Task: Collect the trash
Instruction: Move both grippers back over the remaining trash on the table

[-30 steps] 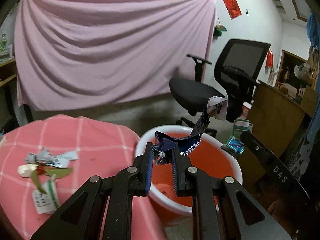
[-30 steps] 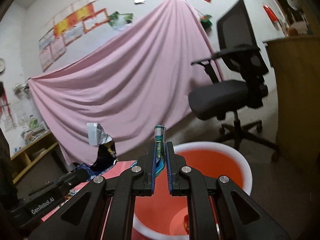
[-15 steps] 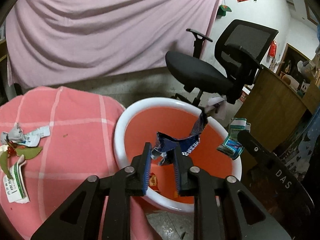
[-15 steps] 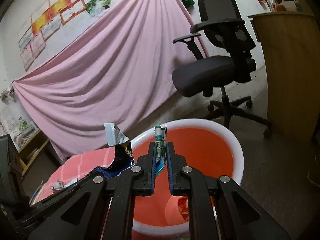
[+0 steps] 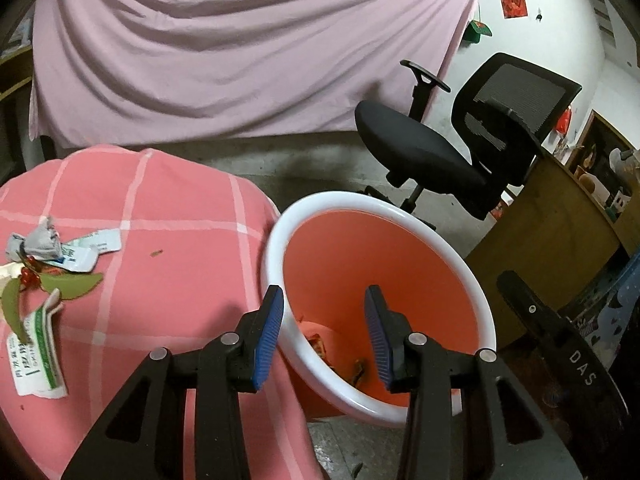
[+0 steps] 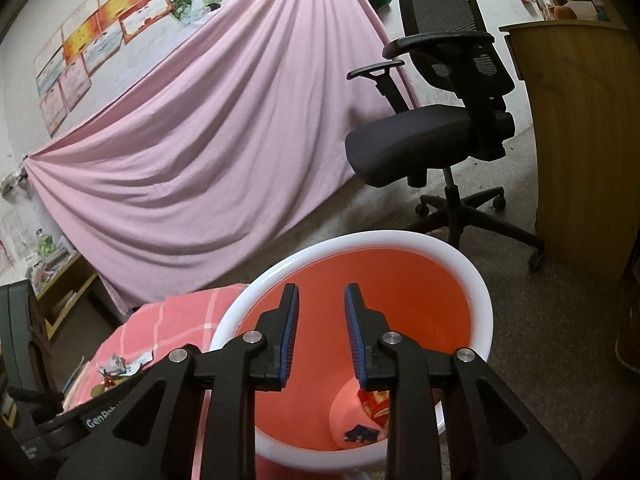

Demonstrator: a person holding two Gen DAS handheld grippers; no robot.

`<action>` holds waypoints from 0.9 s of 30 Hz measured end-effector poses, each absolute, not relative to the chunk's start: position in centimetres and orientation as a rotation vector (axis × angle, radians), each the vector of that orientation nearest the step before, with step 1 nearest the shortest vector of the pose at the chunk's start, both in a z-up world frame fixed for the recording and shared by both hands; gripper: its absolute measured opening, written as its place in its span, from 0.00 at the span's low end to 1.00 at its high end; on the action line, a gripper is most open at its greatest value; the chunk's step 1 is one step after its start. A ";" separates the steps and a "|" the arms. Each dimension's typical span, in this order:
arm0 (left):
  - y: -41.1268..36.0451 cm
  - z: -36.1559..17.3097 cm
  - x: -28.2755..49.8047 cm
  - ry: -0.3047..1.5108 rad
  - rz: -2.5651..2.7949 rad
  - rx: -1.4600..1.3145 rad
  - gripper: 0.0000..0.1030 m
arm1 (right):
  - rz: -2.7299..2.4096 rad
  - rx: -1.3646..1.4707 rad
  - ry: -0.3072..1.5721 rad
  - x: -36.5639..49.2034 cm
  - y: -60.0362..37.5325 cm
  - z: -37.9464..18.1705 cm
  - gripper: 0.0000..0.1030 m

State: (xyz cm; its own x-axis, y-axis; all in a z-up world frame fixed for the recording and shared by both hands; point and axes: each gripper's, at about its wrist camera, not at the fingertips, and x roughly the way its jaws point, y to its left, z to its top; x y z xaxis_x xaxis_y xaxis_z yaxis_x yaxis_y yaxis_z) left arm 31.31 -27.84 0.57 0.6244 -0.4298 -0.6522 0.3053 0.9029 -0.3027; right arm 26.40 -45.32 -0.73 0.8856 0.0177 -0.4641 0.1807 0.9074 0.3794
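1. Left gripper (image 5: 324,316) poised over the near rim of the orange bin (image 5: 276,256), blue-padded fingers (image 5: 270,336) parted and having just been opening, nothing between them.
2. Right gripper (image 6: 320,320) likewise above the orange bin (image 6: 472,280), fingers (image 6: 290,332) a narrower gap apart, also having just been opening, gripping nothing.
3. Dropped wrappers (image 6: 370,416) lying at the bottom of the bin, at 6 o'clock in the right wrist view; red and dark blue scraps visible past the right finger.
4. More trash (image 5: 36,280) left on the pink checked tabletop (image 5: 168,240), at 9 o'clock in the left wrist view: crumpled silver foil, a white-and-green packet, green leaf-shaped pieces, all well apart from the bin.
5. Bin standing just beside the tabletop's edge, white rim touching or nearly touching the cloth.
6. Black office chair (image 5: 452,148) at 2 o'clock behind the bin, pink sheet (image 5: 240,48) draped across the wall from 10 to 1 o'clock.
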 end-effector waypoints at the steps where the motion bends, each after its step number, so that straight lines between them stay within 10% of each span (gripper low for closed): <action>1: -27.7 0.6 31.2 0.787 -0.423 -0.168 0.35 | -0.088 0.428 0.480 26.4 -45.3 -0.8 0.21; 17: -21.7 4.1 28.9 0.636 -0.341 -0.155 0.35 | -0.046 0.337 0.441 26.7 -42.0 1.1 0.22; 27: -14.5 5.5 25.6 0.491 -0.212 -0.153 0.47 | 0.028 0.250 0.358 26.7 -36.6 2.9 0.69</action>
